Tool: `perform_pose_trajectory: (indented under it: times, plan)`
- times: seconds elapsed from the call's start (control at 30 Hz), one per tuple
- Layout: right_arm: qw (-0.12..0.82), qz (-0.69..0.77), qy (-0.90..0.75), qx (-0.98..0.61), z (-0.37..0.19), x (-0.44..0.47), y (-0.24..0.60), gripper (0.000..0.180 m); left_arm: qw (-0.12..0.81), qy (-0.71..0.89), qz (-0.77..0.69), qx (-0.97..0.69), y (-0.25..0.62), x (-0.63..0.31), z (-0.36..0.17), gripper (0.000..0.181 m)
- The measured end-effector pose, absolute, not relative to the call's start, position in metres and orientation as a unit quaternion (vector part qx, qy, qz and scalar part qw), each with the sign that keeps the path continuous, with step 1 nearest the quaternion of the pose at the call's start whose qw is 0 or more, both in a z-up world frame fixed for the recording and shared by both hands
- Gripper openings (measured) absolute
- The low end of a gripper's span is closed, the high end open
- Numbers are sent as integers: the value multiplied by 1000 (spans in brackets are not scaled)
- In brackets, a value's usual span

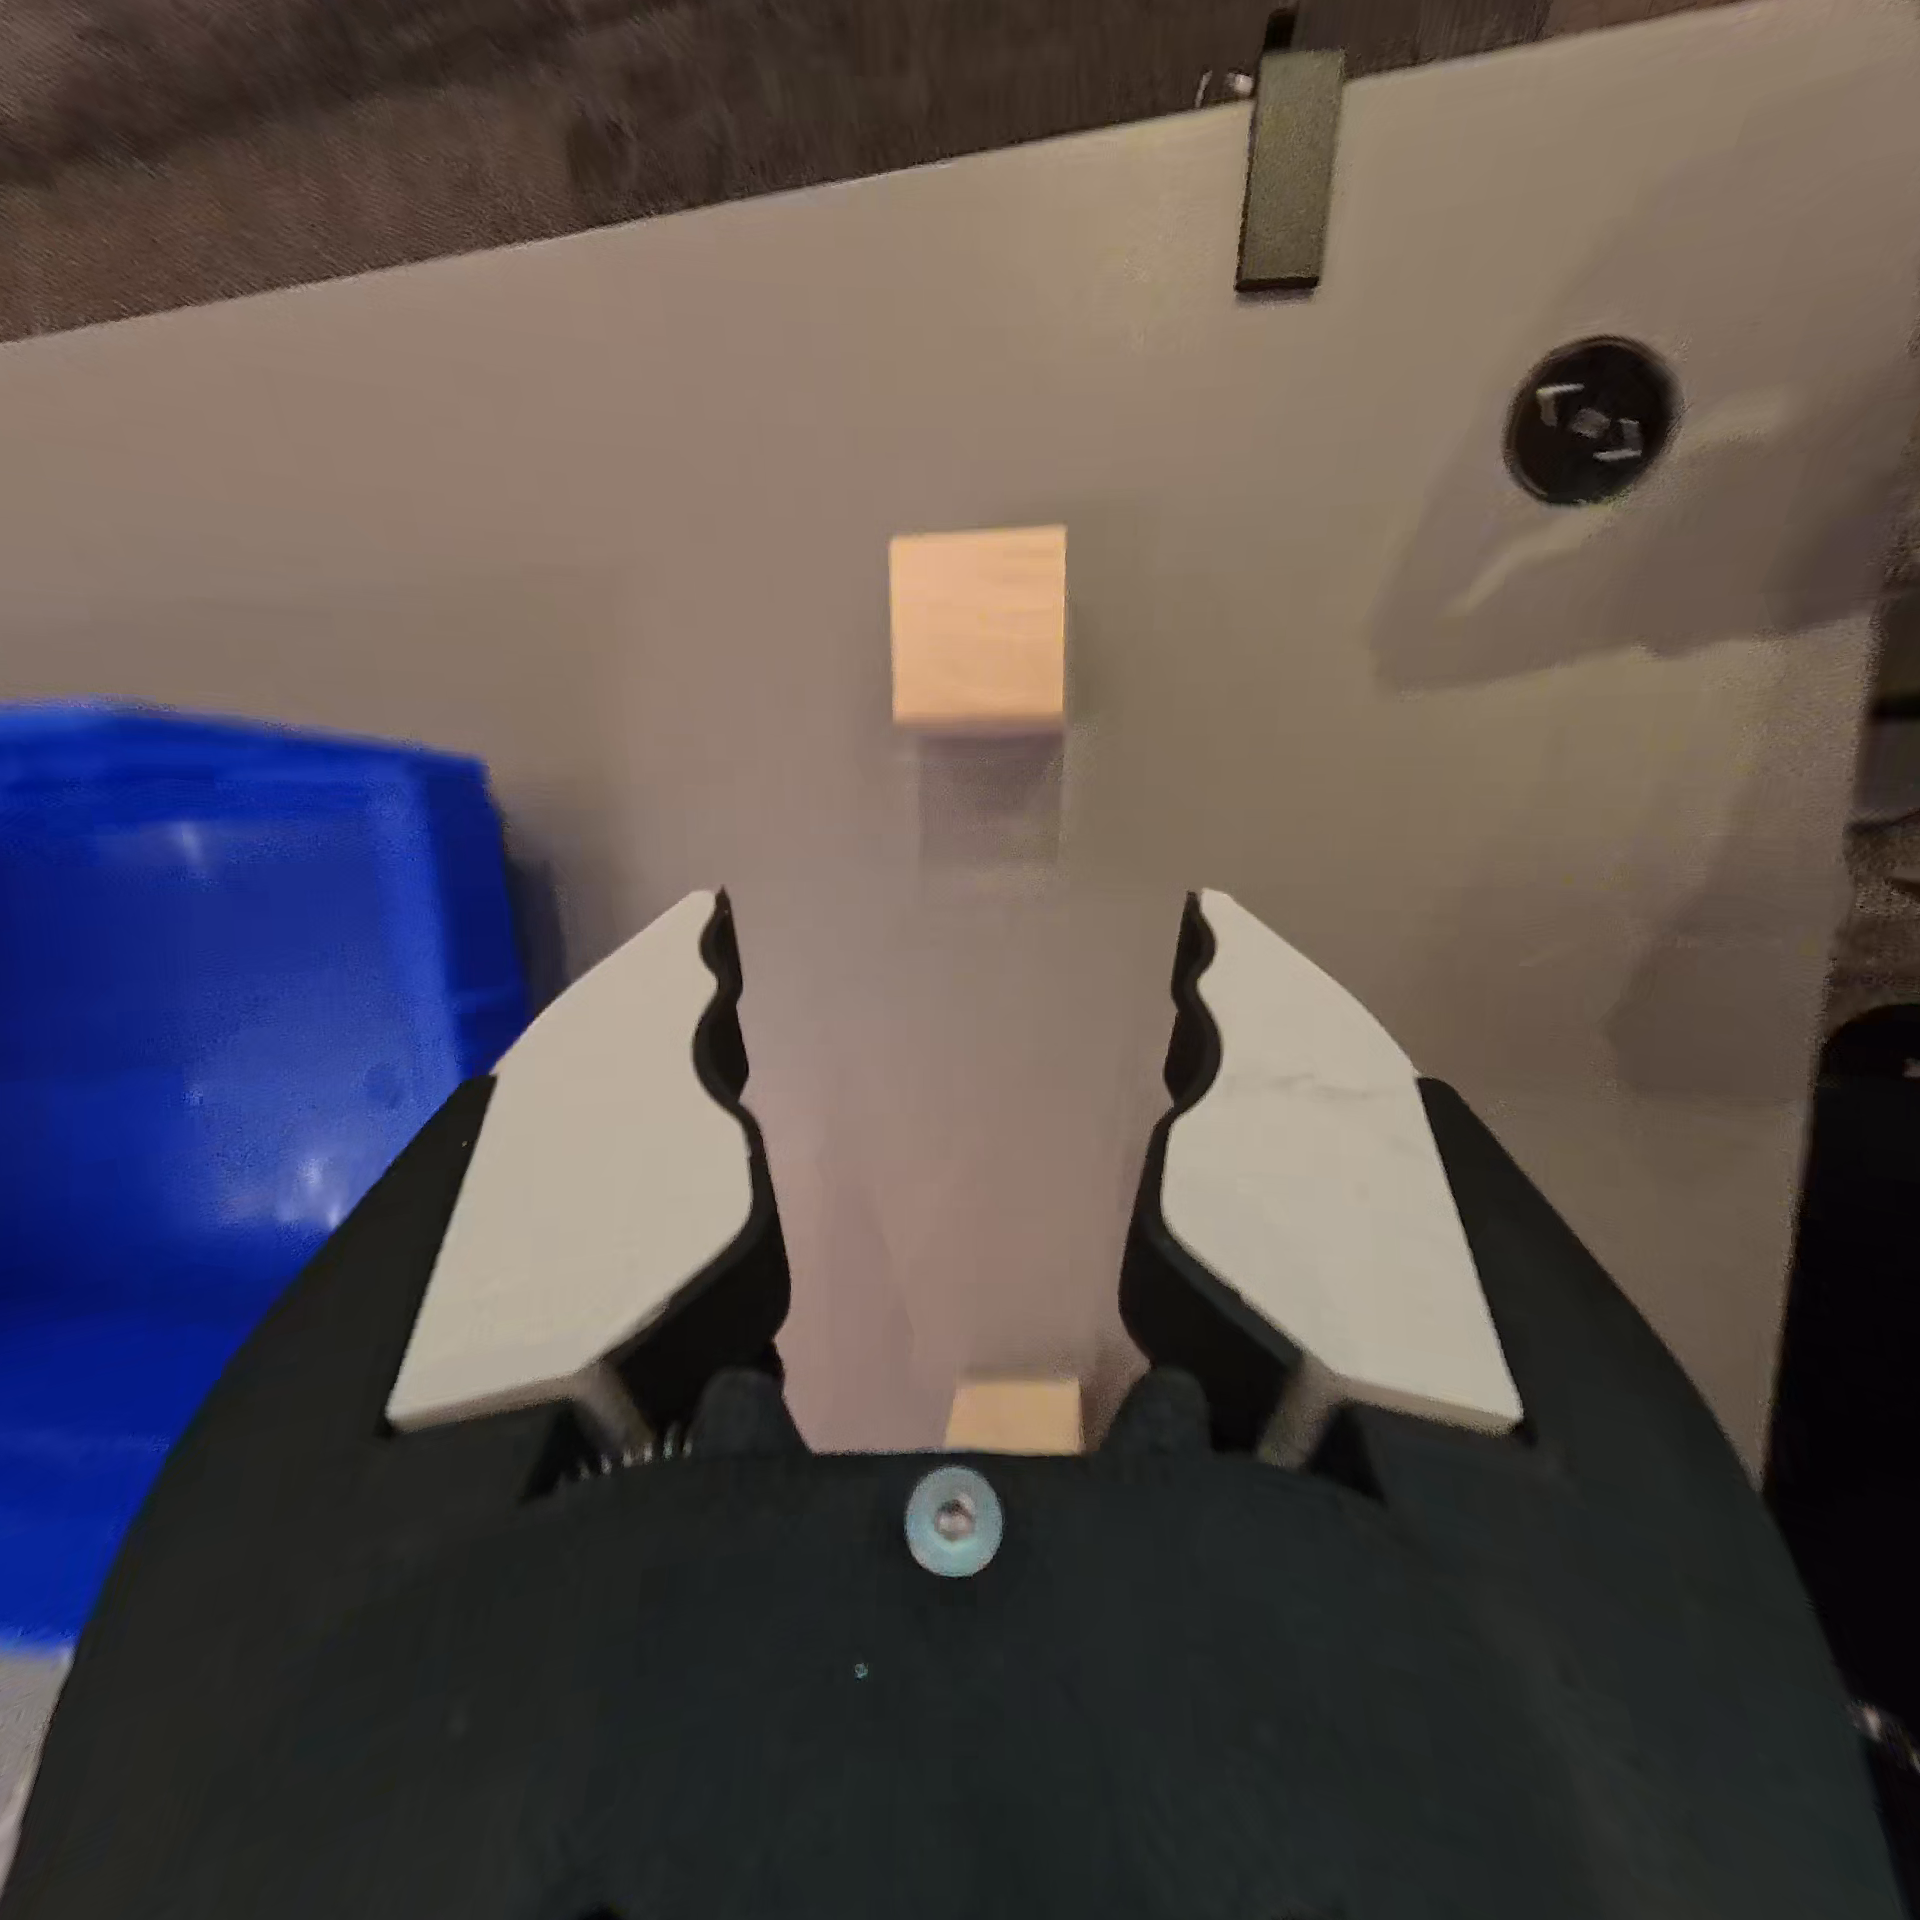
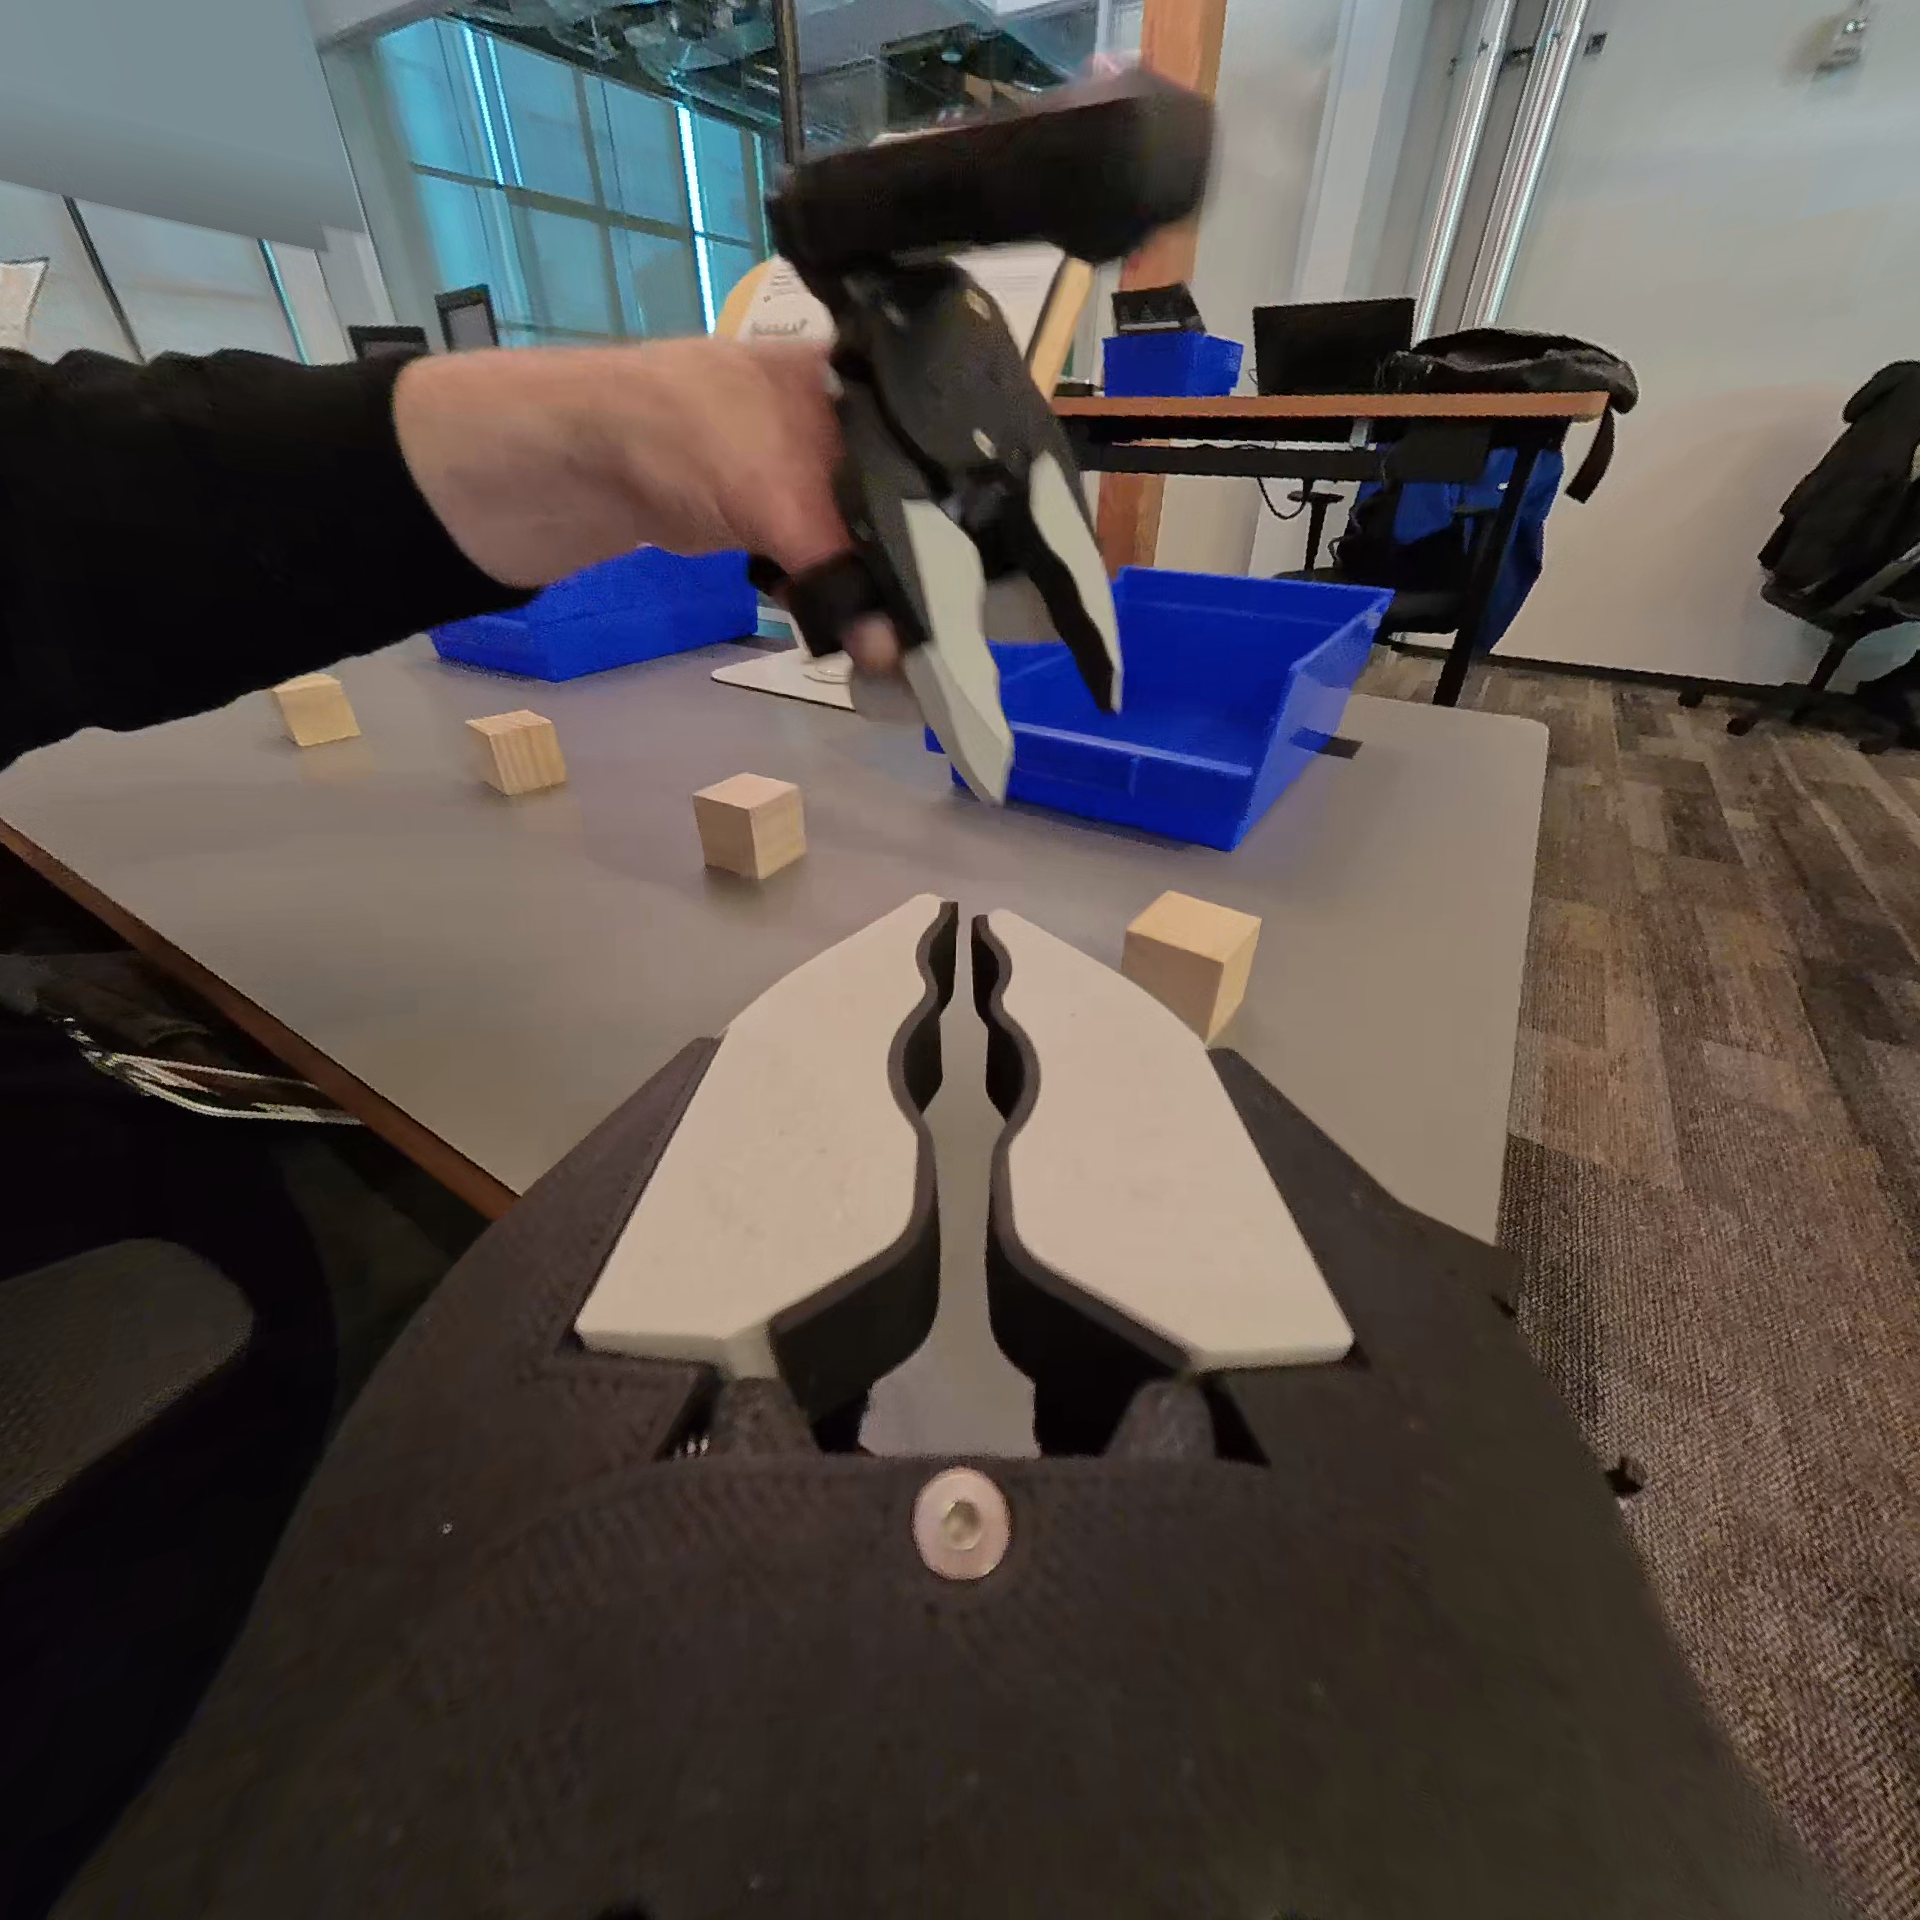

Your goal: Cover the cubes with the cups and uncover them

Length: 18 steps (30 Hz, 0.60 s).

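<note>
Several pale wooden cubes stand on the grey table point(image 2: 468, 935): the nearest point(image 2: 1190, 961), one in the middle point(image 2: 748, 826) and two farther left point(image 2: 516, 750) point(image 2: 315, 709). No cup is in view. My left gripper point(image 1: 958, 896) is open and empty, above the table, pointing down at a cube point(image 1: 977, 623). A second cube point(image 1: 1013, 1415) shows between its finger bases. In the right wrist view the left gripper point(image 2: 1049, 738) hangs over the blue bin, held by a hand. My right gripper point(image 2: 963, 914) is shut and empty, low at the table's near edge.
An open blue bin point(image 2: 1226, 717) stands at the table's far right; it shows blurred in the left wrist view point(image 1: 229, 1039). A second blue bin point(image 2: 613, 613) and a white flat piece point(image 2: 800, 681) lie at the back. A round black insert point(image 1: 1590, 421) is in the tabletop. Carpet, desk and chairs lie beyond.
</note>
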State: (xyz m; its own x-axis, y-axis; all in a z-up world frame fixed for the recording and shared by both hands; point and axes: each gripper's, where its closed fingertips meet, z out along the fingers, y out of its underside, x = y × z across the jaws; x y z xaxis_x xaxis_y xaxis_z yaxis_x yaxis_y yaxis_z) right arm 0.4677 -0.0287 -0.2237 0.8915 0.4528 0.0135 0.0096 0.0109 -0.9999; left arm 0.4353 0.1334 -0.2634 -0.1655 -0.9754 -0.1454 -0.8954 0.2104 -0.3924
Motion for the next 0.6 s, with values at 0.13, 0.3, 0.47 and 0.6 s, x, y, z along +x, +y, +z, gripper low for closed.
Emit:
perform_pose_trajectory:
  times: [0.13,0.3,0.47,0.6]
  plan:
    - [692,165,-186,-678,-214,449,-25,2,260,719,-137,-630,153,338,-200,71]
    - [676,167,-207,-687,-214,415,-1,2,348,623,-123,-690,195,174,-161,72]
    - [651,163,-237,-702,-218,378,30,2,391,506,-66,-766,229,7,-173,65]
    - [624,148,-251,-725,-232,357,57,2,374,432,-22,-821,235,-104,-204,63]
